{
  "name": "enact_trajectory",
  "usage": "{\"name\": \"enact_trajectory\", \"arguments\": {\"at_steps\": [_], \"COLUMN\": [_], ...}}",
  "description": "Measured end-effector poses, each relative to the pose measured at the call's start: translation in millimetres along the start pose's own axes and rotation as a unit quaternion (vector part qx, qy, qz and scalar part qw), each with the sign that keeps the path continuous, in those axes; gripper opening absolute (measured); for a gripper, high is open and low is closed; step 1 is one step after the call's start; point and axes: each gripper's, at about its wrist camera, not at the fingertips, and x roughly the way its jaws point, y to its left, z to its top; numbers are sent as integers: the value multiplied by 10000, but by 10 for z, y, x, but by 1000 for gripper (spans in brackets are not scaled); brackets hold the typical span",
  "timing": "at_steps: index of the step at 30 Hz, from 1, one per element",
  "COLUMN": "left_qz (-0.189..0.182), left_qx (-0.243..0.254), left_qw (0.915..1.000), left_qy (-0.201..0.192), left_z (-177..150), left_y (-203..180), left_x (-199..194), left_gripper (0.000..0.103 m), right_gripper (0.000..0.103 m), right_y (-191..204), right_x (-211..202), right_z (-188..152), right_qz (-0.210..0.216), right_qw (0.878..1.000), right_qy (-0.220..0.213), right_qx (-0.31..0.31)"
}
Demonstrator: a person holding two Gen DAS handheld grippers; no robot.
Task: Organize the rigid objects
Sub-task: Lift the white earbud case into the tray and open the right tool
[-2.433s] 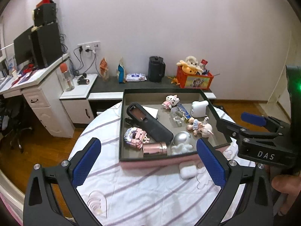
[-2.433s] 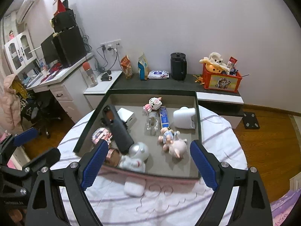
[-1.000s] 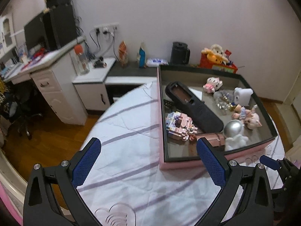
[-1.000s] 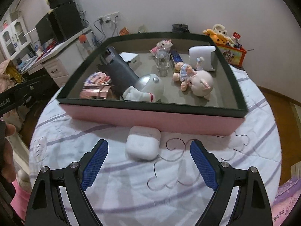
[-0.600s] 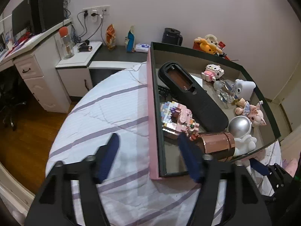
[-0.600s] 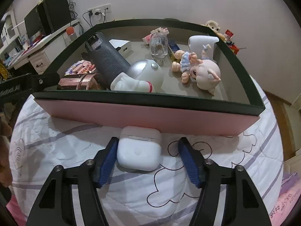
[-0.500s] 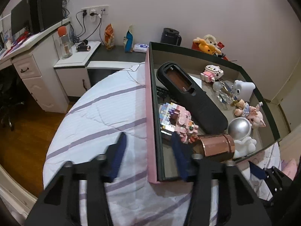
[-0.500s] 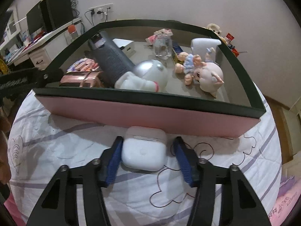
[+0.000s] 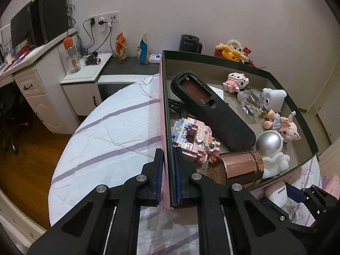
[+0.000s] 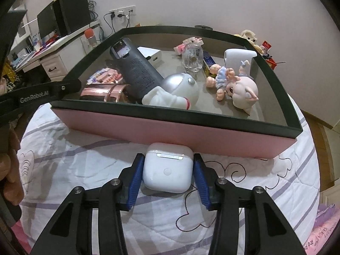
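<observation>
The right gripper [image 10: 167, 177] has its 2 blue pads against the sides of a white rounded earbud case [image 10: 167, 170] lying on the striped white tablecloth [image 10: 85, 165], touching the pink-sided shallow tray [image 10: 170, 133]. The left gripper [image 9: 169, 177] is pinched narrow on that tray's side wall, beside a pink block figure [image 9: 194, 136].

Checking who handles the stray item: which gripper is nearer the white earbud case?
Right. The right gripper has its pads against the white earbud case; the left gripper is clamped on the pink box wall.
</observation>
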Motion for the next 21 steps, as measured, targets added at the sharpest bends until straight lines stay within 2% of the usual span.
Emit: {"name": "enact_trajectory", "arguments": {"at_steps": [13, 21], "left_qz": [29, 59], "left_qx": [21, 20], "left_qw": [10000, 10000], "left_qy": [-6, 10], "left_z": [-5, -8], "left_y": [3, 12], "left_x": [-12, -13], "left_gripper": [9, 9], "right_gripper": [46, 46], "right_y": [-14, -35], "right_x": [-338, -497], "right_z": [130, 462], "right_qz": [474, 641], "right_qw": [9986, 9961], "right_qy": [-247, -609], "right_qx": [-5, -78]}}
